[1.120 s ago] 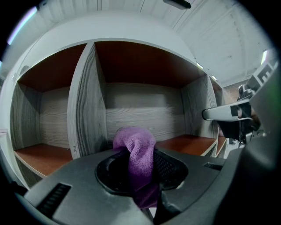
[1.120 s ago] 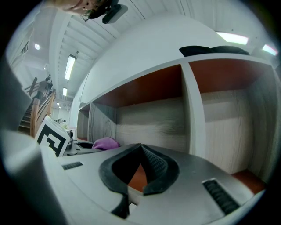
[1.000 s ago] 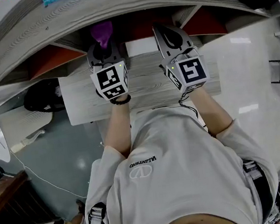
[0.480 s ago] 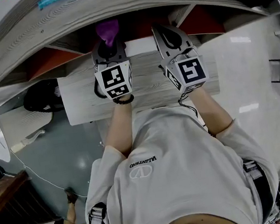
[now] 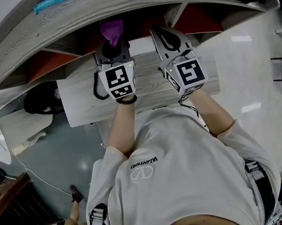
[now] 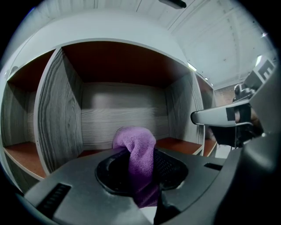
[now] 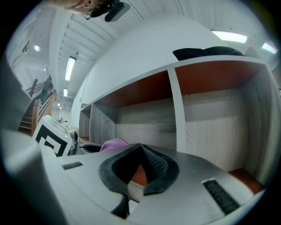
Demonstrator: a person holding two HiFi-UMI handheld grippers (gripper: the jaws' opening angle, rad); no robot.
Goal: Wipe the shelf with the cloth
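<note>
While the left hand-held gripper (image 6: 141,169) is clamping the purple cloth (image 6: 135,143) by a bunched fold, the fabric is looking soft and light; the right hand-held gripper (image 7: 139,169) is hovering closed, empty.

The cloth's (image 6: 135,143) lower end is hidden between fingers (image 6: 83,180).

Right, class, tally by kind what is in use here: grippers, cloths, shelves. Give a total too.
Grippers: 2 (left gripper, right gripper)
Cloth: 1, purple, in the left jaws
Shelf: 1
Total: 4
</note>
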